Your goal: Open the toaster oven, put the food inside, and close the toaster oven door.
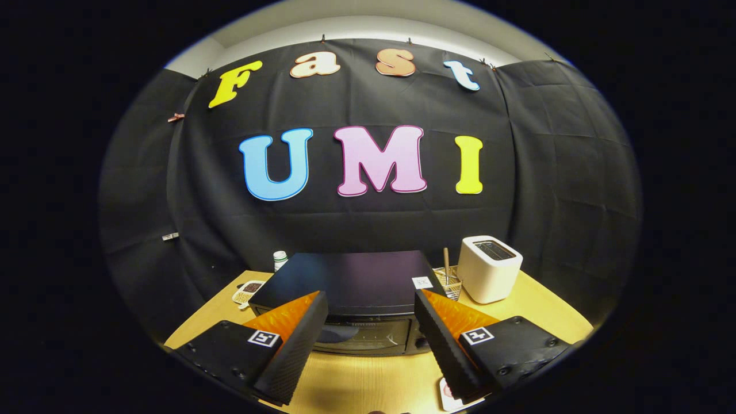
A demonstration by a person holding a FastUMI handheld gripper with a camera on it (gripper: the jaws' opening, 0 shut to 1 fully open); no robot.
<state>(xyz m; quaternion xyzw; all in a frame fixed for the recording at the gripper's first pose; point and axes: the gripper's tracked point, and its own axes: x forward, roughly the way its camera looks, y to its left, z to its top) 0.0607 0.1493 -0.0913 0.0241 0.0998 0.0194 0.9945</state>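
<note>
Above toaster oven [351, 287], claw [371, 310] spread, prob. level.

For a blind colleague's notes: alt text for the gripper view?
The open tongs hover empty above a wooden table, framing a black toaster oven with its door closed. A white toaster stands beside the oven.

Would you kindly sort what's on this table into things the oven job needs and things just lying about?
Needed: toaster oven, door shut; open gripper above it.

Lying about: white toaster, wire basket, small bottle, dish.
</note>
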